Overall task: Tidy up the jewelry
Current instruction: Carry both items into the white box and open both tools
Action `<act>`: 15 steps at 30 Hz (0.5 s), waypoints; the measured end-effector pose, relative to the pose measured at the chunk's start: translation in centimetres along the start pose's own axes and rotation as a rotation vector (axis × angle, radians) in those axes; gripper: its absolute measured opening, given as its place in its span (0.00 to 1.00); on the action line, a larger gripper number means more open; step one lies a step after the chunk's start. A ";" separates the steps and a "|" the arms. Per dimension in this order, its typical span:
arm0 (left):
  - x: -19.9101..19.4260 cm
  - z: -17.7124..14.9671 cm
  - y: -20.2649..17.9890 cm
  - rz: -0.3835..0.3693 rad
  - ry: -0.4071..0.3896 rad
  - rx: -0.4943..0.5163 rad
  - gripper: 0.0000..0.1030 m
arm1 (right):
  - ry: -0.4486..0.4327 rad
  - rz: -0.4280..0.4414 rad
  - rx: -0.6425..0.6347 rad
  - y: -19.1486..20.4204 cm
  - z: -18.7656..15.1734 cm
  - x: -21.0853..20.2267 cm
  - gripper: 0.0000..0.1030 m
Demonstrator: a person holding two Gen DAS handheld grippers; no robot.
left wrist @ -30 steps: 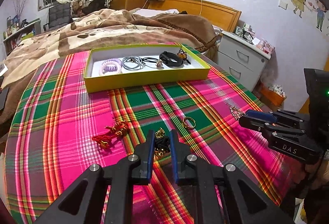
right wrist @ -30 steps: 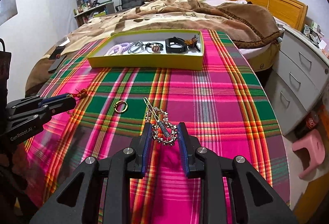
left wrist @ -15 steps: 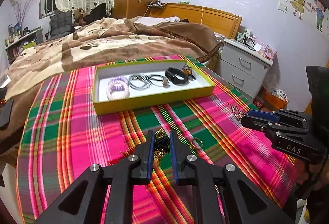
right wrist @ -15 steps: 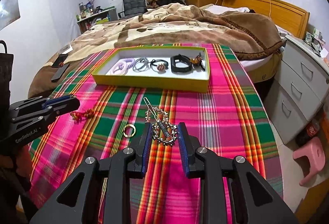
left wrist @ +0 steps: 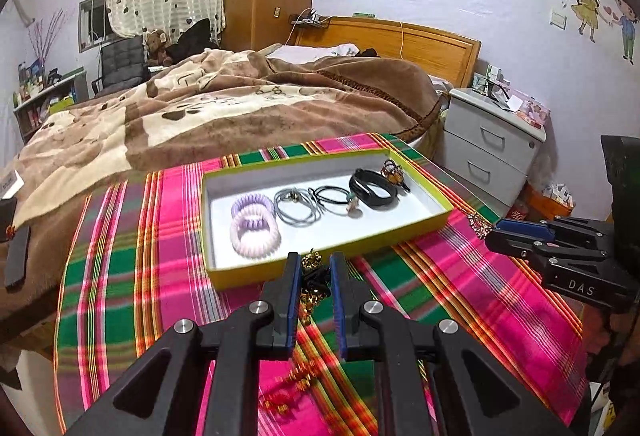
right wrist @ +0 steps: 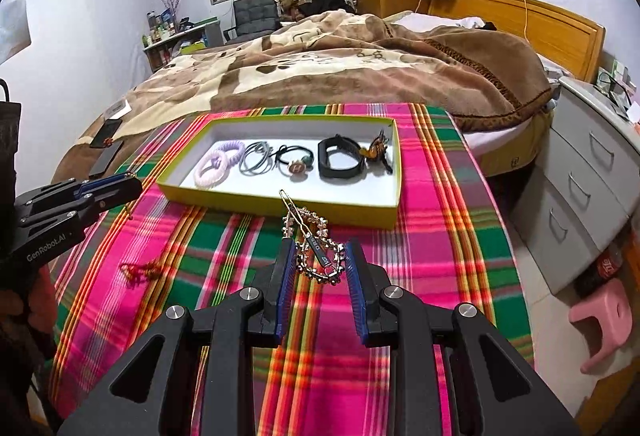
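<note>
A yellow-green tray (left wrist: 332,252) (right wrist: 280,204) with a white floor lies on the plaid cloth. It holds two lilac coil ties (left wrist: 253,224), grey and black hair ties (left wrist: 298,205), a black band (left wrist: 373,189) and a small orange piece (left wrist: 392,168). My left gripper (left wrist: 314,268) is shut on a black-and-gold hair piece (left wrist: 312,278), lifted just short of the tray's near wall. My right gripper (right wrist: 320,256) is shut on a beaded silver hair clip (right wrist: 318,254), also raised before the tray.
A red-and-gold tassel ornament (left wrist: 292,386) (right wrist: 138,271) lies on the plaid cloth (right wrist: 432,236) below. A bed with a brown blanket (left wrist: 240,107) stands behind the tray. Grey drawers (right wrist: 580,195) and a pink stool (right wrist: 604,320) are to the right. A dark phone (right wrist: 106,157) lies far left.
Both grippers have risen and moved toward the tray with their pieces held. The gold ring and the red tassel on the cloth have slid down and back in the views.
</note>
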State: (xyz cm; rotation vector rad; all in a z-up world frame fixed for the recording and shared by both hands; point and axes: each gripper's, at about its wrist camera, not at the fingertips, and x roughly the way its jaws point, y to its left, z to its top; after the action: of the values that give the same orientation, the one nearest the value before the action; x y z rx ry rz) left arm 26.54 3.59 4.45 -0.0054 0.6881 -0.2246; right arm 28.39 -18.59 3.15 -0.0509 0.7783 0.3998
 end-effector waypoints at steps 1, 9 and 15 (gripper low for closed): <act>0.2 0.2 0.0 0.001 0.000 0.002 0.14 | 0.000 0.000 0.002 -0.1 0.3 0.2 0.25; 3.1 1.7 1.2 0.004 0.013 -0.011 0.14 | 0.010 -0.009 0.021 -1.5 2.2 2.4 0.25; 5.2 2.9 1.8 0.008 0.017 -0.009 0.14 | 0.029 -0.024 0.026 -2.4 3.5 4.7 0.25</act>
State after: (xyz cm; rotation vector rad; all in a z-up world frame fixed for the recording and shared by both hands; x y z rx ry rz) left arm 32.58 4.06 3.27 -0.0093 0.7059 -0.2145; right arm 34.67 -18.53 2.16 -0.0415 0.8108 0.3666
